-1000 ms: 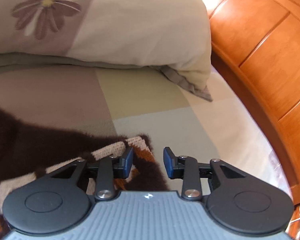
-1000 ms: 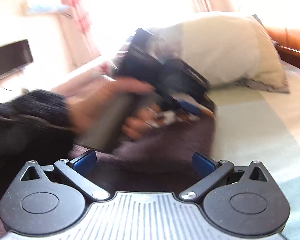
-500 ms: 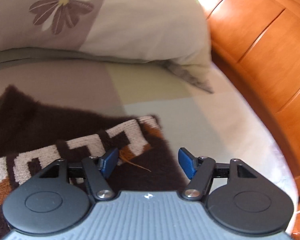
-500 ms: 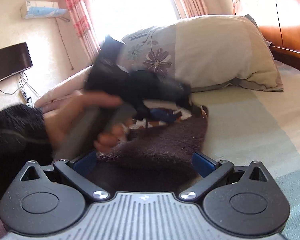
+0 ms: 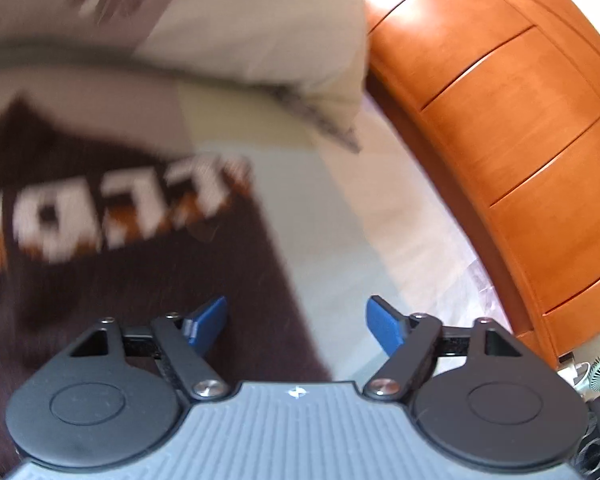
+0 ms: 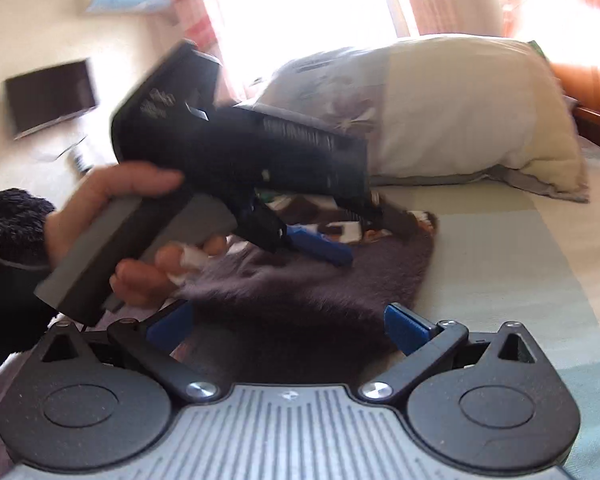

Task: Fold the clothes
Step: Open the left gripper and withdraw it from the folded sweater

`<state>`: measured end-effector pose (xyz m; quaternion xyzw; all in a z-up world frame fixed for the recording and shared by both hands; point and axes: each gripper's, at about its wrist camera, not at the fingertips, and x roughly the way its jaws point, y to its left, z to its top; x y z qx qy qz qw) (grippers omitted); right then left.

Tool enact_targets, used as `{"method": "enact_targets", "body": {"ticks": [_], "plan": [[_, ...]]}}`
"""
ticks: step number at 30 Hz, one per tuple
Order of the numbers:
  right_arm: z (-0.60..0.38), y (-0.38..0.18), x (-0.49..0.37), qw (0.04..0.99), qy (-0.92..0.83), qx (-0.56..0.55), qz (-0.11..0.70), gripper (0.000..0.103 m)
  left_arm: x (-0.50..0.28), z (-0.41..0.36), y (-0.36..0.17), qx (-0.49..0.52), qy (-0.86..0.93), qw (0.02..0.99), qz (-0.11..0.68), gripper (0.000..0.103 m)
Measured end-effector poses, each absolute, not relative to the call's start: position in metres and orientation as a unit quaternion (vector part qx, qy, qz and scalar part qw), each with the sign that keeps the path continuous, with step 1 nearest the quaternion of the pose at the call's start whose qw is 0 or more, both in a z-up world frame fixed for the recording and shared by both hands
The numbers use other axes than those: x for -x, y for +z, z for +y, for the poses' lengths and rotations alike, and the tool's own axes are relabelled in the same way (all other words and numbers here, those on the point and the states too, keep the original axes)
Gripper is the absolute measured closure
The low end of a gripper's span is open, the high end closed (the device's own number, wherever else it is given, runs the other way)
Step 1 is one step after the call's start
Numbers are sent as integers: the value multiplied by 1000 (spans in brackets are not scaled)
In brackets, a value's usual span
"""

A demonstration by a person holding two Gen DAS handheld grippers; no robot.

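Note:
A dark brown fuzzy sweater [image 5: 132, 280] with a white and orange patterned band lies flat on the bed. My left gripper [image 5: 296, 324] hovers over its right edge, one pad above the knit and the other above the sheet. Its jaws are opening and neither pad presses on anything. In the right wrist view a hand [image 6: 112, 200] holds that left gripper, whose blue finger [image 6: 320, 246] points down at the sweater [image 6: 320, 292]. My right gripper [image 6: 288, 326] stands open just above the sweater's near part, gripping nothing.
A large cream and grey flowered pillow [image 5: 240, 28] lies at the head of the bed, against an orange wooden headboard [image 5: 500, 120]. Checked bedsheet [image 6: 500, 260] stretches right of the sweater. A wall screen [image 6: 52, 100] and a bright window [image 6: 308, 4] are behind.
My left gripper has opened from nearly closed on the sweater's patterned corner to wide, and pulled back, leaving the corner lying flat. The right gripper stays open and has hardly moved.

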<state>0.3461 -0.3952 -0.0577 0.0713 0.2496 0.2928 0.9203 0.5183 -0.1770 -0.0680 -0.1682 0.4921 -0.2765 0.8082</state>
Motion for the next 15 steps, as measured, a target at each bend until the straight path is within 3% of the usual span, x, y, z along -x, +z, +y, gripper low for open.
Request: {"method": "enact_targets", "body": {"ticks": [8, 15], "plan": [[-423, -59, -345, 920, 277, -118, 250, 0, -485, -152, -51, 228, -282, 811, 458, 21], [-420, -49, -349, 919, 278, -126, 249, 0, -479, -136, -65, 224, -261, 804, 485, 21]]}}
